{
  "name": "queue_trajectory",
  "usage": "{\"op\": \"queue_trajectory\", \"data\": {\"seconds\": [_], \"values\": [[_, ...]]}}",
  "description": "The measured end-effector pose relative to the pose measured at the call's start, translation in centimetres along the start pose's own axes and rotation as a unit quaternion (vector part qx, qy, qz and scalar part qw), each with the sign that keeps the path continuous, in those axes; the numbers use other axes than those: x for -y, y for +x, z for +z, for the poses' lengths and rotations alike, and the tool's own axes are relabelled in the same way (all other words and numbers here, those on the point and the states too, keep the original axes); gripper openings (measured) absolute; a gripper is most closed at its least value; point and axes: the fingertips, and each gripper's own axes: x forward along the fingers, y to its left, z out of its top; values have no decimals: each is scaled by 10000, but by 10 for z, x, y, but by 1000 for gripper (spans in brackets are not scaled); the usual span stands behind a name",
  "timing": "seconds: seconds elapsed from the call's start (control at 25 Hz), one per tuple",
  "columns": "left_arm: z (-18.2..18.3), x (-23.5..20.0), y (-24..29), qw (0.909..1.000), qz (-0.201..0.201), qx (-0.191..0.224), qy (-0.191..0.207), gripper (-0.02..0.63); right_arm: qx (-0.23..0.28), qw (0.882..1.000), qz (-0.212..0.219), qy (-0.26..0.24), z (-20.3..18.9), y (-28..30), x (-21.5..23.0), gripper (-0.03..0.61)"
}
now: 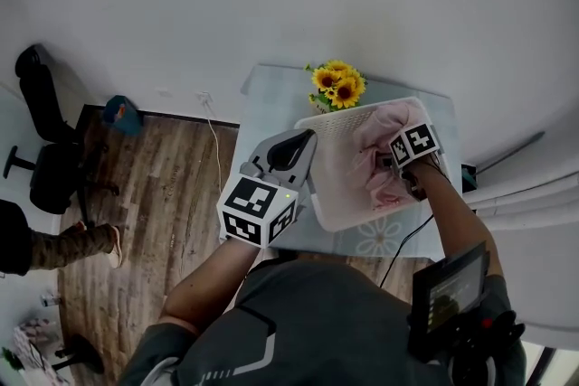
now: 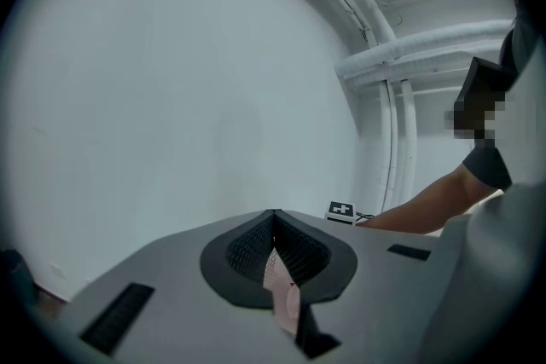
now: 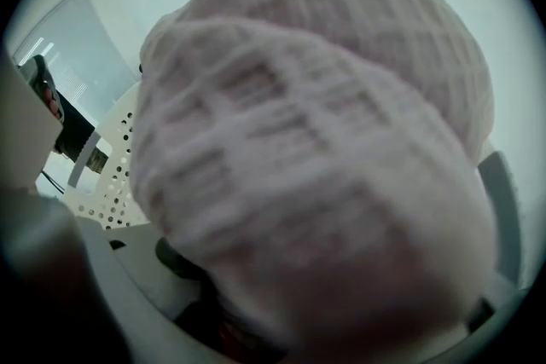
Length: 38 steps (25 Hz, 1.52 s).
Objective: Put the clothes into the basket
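Observation:
A white perforated basket (image 1: 339,124) stands on a small pale table (image 1: 271,95) and holds pink clothes (image 1: 380,149). My right gripper (image 1: 398,163) is down inside the basket, against the clothes. In the right gripper view, pink waffle-knit cloth (image 3: 316,158) bulges between that gripper's (image 3: 290,294) wide-set jaws and hides their tips. The basket's wall (image 3: 102,192) shows at the left. My left gripper (image 1: 306,138) is raised beside the basket's left side, pointing at the wall. Its jaws (image 2: 273,216) meet at the tips, with nothing hanging from them.
Sunflowers (image 1: 339,84) stand at the table's back edge behind the basket. A black office chair (image 1: 45,149), a blue object (image 1: 120,111) and a white cable (image 1: 215,140) are on the wood floor to the left. A person's leg (image 1: 72,244) shows at far left.

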Motion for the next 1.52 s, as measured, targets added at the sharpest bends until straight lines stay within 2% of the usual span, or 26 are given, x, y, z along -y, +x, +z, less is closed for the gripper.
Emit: {"op": "queue_trajectory", "data": {"seconds": [0.52,1.0,1.52], "values": [[-23,-26,-12,9994,237,-206,-131,8,-868,9962,-35,51,-32,67,15,365],[-24,-29,-24,9988,367,-245,-200,8,-1063,9943,-65,-22,-44,82,14,365],[-27,-26,-37,9980,536,-201,-285,8,-956,9954,-41,-4,-44,88,20,368]]}}
